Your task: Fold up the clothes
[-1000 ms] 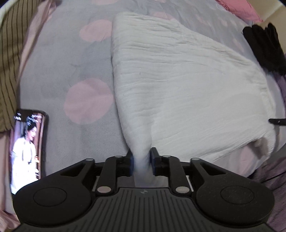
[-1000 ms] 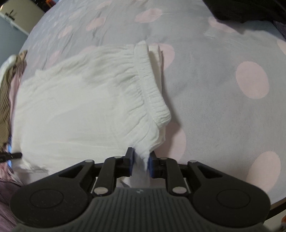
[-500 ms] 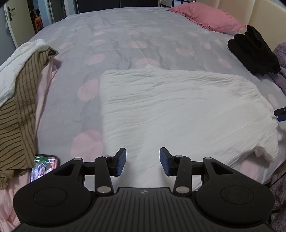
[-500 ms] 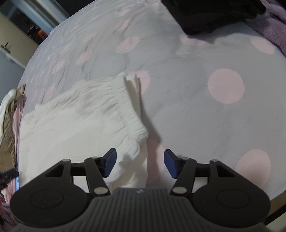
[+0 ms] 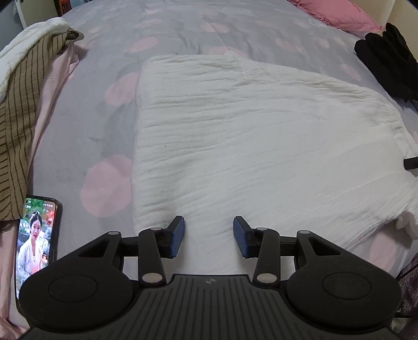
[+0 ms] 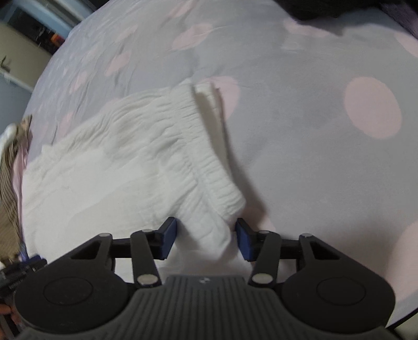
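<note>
A white crinkled garment (image 5: 261, 136) lies folded flat on the grey bedspread with pink dots (image 5: 109, 125). My left gripper (image 5: 208, 236) is open and empty, just above the garment's near edge. In the right wrist view the same garment (image 6: 117, 167) shows its gathered elastic waistband (image 6: 206, 159) on the right side. My right gripper (image 6: 205, 239) is open, with the garment's near corner lying loose between the fingers. The right gripper's tip (image 5: 410, 162) shows at the right edge of the left wrist view.
A phone with a lit screen (image 5: 35, 243) lies at the near left. A striped brown and white cloth pile (image 5: 18, 104) sits on the left. Black clothing (image 5: 386, 60) and a pink pillow (image 5: 337, 13) are at the far right.
Both grippers were shut on the garment's near edge a second ago. Both have opened and let it go, and it now lies flat. Both views have shifted a little since.
</note>
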{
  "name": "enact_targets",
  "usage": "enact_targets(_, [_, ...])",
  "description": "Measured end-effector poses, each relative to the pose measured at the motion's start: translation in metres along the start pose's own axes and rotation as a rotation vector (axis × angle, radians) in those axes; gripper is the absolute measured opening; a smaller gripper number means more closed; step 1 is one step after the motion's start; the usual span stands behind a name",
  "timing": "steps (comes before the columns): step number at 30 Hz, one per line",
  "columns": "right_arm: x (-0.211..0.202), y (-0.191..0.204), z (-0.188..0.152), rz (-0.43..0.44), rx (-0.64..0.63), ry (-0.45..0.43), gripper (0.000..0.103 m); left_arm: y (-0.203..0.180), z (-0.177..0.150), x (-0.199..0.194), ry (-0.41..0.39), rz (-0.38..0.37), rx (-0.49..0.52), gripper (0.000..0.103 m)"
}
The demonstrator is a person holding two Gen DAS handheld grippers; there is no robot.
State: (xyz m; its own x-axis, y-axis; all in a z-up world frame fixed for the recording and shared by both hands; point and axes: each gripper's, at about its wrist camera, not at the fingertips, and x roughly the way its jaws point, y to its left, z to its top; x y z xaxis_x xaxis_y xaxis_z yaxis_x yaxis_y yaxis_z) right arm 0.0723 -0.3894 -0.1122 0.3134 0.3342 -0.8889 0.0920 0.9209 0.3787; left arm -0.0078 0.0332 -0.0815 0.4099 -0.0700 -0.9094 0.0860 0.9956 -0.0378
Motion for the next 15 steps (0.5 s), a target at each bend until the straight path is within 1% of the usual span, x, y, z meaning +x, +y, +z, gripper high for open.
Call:
enact_targets(1, [0.0, 0.004, 0.001, 0.005, -0.006, 0.002, 0.03, 0.001, 0.0, -0.001, -0.001, -0.003, -0.001, 0.039])
enact_targets(2, [0.0, 0.007, 0.002, 0.016, -0.006, 0.003, 0.026, 0.001, -0.001, -0.003, -0.004, -0.005, -0.004, 0.039])
enact_targets(5, [-0.006, 0.021, 0.003, 0.003, -0.028, -0.015, 0.025, 0.003, -0.001, -0.008, -0.012, -0.012, -0.017, 0.039])
enact_targets(7, [-0.015, 0.029, 0.005, 0.011, -0.019, -0.036, 0.025, 0.004, 0.0, -0.012, -0.019, -0.016, -0.025, 0.039])
enact_targets(12, [-0.044, 0.053, 0.012, 0.07, 0.039, -0.061, 0.025, 0.01, 0.007, -0.022, -0.033, -0.021, -0.049, 0.039])
enact_targets(15, [-0.06, 0.076, 0.017, 0.115, 0.032, -0.066, 0.025, 0.015, 0.014, -0.027, -0.027, -0.03, -0.067, 0.039])
